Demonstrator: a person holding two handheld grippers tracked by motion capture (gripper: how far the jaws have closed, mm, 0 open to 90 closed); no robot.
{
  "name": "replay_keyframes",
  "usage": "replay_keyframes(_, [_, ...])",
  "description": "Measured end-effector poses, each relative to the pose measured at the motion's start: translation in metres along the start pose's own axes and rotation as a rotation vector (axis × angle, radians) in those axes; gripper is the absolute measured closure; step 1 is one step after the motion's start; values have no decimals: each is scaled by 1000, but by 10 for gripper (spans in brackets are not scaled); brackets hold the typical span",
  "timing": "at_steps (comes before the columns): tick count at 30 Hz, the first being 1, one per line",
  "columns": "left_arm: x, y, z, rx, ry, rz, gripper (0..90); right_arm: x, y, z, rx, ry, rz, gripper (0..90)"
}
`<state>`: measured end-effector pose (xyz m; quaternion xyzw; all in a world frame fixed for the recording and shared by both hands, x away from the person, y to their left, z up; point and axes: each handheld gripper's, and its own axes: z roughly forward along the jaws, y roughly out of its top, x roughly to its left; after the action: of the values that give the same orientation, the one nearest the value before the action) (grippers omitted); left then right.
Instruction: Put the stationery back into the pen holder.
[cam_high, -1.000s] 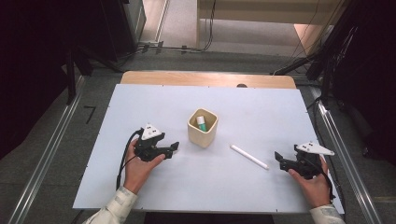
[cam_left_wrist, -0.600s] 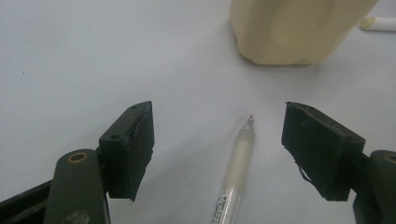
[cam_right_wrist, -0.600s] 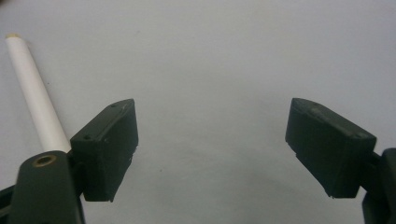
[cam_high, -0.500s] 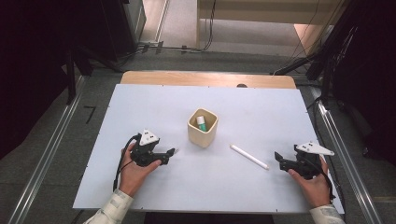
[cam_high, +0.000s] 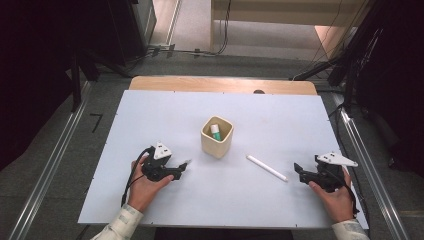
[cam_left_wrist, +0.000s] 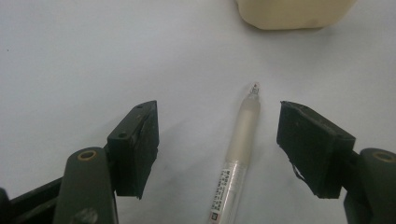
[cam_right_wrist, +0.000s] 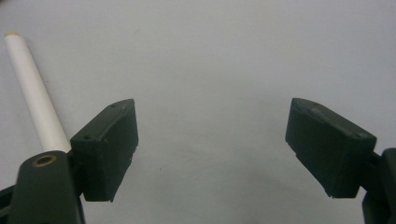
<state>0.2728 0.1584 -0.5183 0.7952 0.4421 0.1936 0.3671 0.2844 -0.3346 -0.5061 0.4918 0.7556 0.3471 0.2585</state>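
White worktop (cam_high: 280, 210), cup (cam_high: 217, 136) at frame centre. Clear pen (cam_left_wrist: 237, 158) lies flat between left gripper (cam_left_wrist: 217, 144) jaws, which have just been closing, not touching yet. Light, stiff, probably slick; grab mid-barrel. Right gripper (cam_right_wrist: 210, 149) jaws apart, white stick (cam_right_wrist: 35, 95) at frame left.

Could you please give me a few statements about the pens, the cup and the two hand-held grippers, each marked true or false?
1. A clear pen lies on the table between the open jaws of the left hand-held gripper. True.
2. The right hand-held gripper is clamped on the white pen. False: its jaws are open and the white pen lies on the table off to one side.
3. The beige cup lies tipped over. False: it stands upright.
4. A green and white item sits inside the cup. True.
5. The white pen lies between the cup and the right hand-held gripper. True.
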Motion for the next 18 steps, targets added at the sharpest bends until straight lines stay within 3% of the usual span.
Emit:
replay_keyframes(12, [-6,-3,3,17,12,40,421,0,0,0,-1,-3,1,156])
replay_keyframes(18, [-9,-4,3,12,1,38,559,0,0,-1,-2,-3,-1,156])
